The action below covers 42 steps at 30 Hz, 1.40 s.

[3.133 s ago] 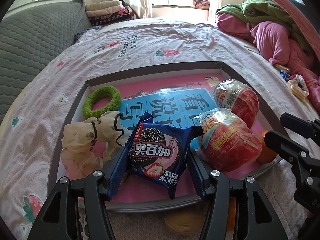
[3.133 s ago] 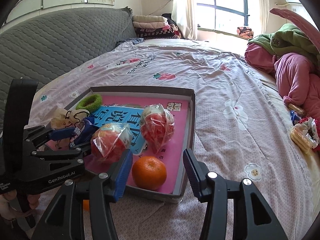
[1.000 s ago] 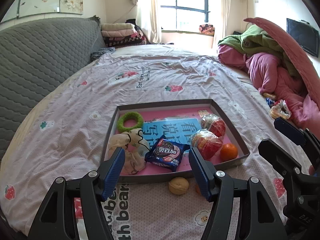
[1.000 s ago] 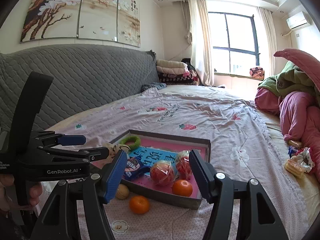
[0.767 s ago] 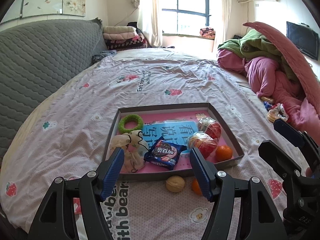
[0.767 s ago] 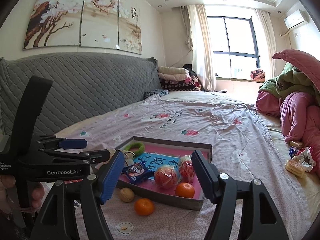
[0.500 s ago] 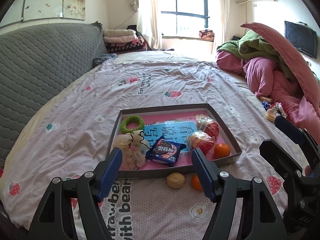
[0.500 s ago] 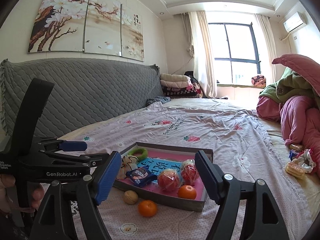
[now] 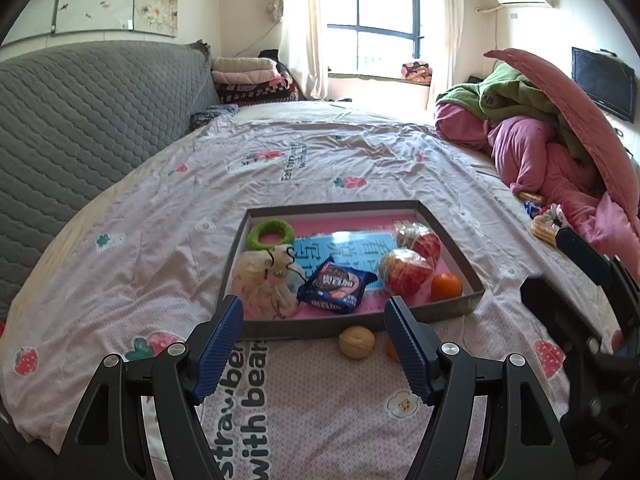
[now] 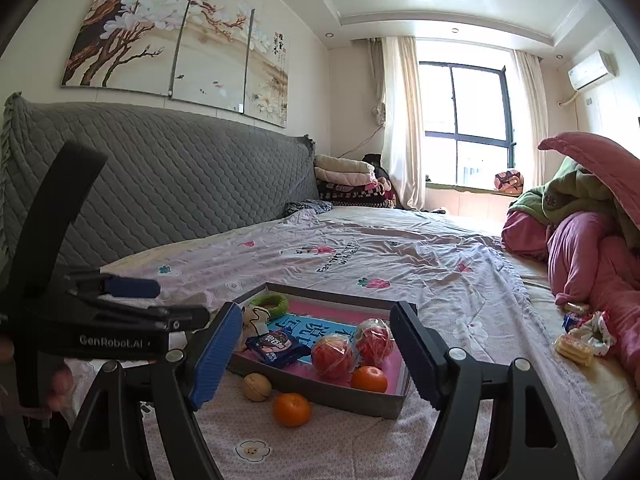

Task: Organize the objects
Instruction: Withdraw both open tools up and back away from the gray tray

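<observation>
Tray (image 9: 352, 326) lying on bed (image 9: 168, 232), already holding cookie pack (image 9: 337, 287), green ring (image 9: 270, 234), cloth toy (image 9: 262, 284), two wrapped apples (image 9: 405, 272) and one orange (image 9: 446, 286). Lying outside, just before tray's near wall: walnut (image 9: 356, 342) and second orange (image 10: 291, 409), judged remaining. Left gripper (image 9: 314, 344) and right gripper (image 10: 318, 354) hovering short of tray, jaws spread, pinching nothing.

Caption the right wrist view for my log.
Open right hand-held gripper faces a tray of snacks; walnut and orange lie outside.
</observation>
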### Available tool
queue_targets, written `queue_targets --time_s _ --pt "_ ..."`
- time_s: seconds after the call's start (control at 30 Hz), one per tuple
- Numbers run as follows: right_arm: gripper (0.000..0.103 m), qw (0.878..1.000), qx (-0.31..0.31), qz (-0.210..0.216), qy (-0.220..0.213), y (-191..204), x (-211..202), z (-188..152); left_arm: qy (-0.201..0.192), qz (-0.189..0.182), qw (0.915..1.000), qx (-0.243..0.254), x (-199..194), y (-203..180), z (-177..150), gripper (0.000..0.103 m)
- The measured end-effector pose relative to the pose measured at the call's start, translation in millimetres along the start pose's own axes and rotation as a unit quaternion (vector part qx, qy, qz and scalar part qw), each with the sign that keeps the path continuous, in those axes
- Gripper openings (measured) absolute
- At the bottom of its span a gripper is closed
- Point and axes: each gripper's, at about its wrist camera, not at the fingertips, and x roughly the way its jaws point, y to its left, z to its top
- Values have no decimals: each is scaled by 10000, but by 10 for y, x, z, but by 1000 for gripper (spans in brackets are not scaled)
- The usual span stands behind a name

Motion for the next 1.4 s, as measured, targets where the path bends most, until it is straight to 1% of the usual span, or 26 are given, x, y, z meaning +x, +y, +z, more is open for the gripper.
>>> queue_targets --time_s 0.07,0.23,0.37,0.97,1.07,1.4 --pt "76 10000 88 -13 22 -31 0 -22 35 -22 10000 -20 19 17 -28 74" --pt "76 9997 92 -213 86 -45 -11 -92 99 -46 9999 -35 81 41 -100 74" --pt "76 9994 132 -254 175 -34 -13 -145 183 -97 9998 -37 136 51 -153 74" --pt "76 9978 -20 -252 616 143 -6 -368 559 -244 9979 225 234 6 -477 74" --pt "76 9966 -18 -332 758 145 18 -417 623 -277 9974 238 246 12 -512 74" --pt "76 9931 -4 -321 1129 182 92 -556 809 -339 9958 271 300 36 -610 74"
